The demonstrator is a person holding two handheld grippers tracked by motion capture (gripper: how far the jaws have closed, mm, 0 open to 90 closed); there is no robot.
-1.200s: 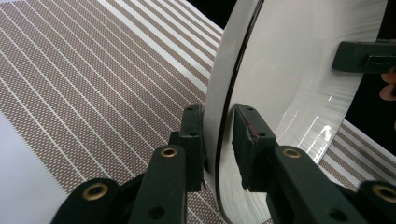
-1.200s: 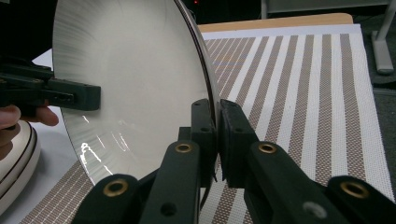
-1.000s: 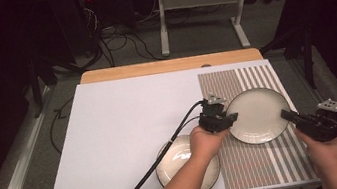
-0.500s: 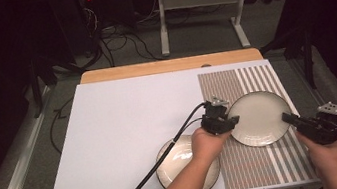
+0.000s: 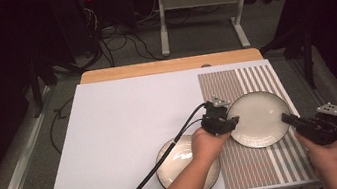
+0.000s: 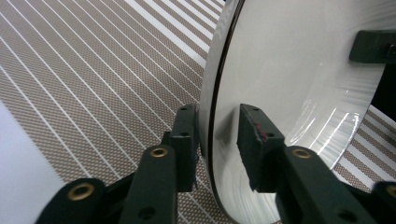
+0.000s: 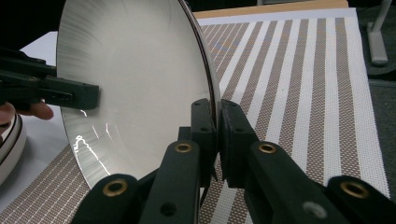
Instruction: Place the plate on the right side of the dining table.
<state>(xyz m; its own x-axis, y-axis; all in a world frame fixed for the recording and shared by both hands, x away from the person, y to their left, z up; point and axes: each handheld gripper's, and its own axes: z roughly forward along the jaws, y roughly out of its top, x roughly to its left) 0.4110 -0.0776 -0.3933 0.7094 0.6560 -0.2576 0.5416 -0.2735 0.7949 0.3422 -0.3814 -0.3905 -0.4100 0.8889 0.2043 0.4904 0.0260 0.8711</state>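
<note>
Your right claw [image 7: 217, 140] is clenched on the plate [image 5: 259, 118] at its 4 o'clock rim. Your left claw [image 6: 217, 140] has just been opening, straddling the rim unpressed. The plate sits over the striped mat [image 5: 255, 79] on the white surface [image 5: 126, 131]; cables [image 5: 119, 46] litter the grey floor [image 5: 198, 39] behind.

We see a cream plate [image 5: 260, 118] with a thin black rim on a brown mat [image 5: 262, 161] striped white, a white table [image 5: 131, 130], and black grippers.

Glossy white plate [image 5: 260, 118] with a thin dark rim, right way up over the striped mat [image 5: 247, 163], near the worktop's right edge.
</note>
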